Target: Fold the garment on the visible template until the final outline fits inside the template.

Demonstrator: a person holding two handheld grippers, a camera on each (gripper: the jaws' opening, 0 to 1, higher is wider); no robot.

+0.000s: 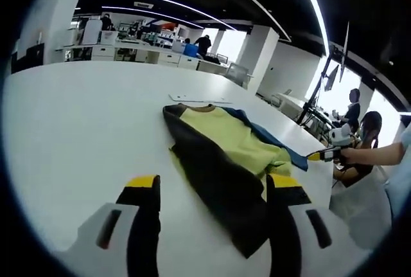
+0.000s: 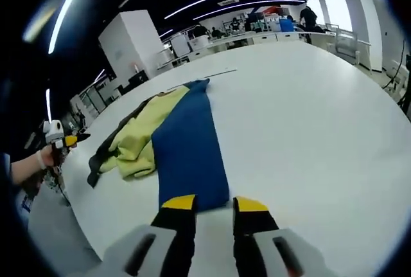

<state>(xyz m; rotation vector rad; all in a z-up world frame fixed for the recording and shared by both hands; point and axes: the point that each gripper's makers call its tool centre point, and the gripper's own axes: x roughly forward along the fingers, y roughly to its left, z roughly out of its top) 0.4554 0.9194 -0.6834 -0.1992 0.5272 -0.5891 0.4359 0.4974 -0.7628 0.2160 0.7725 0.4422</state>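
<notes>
In the left gripper view we see our left gripper [image 1: 215, 190] with its two yellow-tipped black jaws standing wide apart and holding nothing. The right jaw lies over the near edge of the garment's dark panel, while the left jaw sits above bare table [image 1: 77, 129]. Just ahead lies the garment [image 1: 221, 145], a jacket in three colours: a dark panel nearest us, a pale yellow middle and a blue strip along the far side, spread flat on the white tabletop. Beyond its collar a thin flat white sheet [image 1: 199, 99] rests on the table; we cannot tell what it is. At the right edge of this view the right gripper [image 1: 321, 155] shows in a person's hand [image 1: 357, 155], off the table edge.

In the right gripper view our right gripper [image 2: 214, 204] has its jaws parted by a narrow gap and nothing between them, the tips just at the near end of the garment's blue panel. The left gripper appears at the left edge of this view, held in a hand [image 2: 43, 157]. Desks and people [image 1: 203, 44] stand in the background.
</notes>
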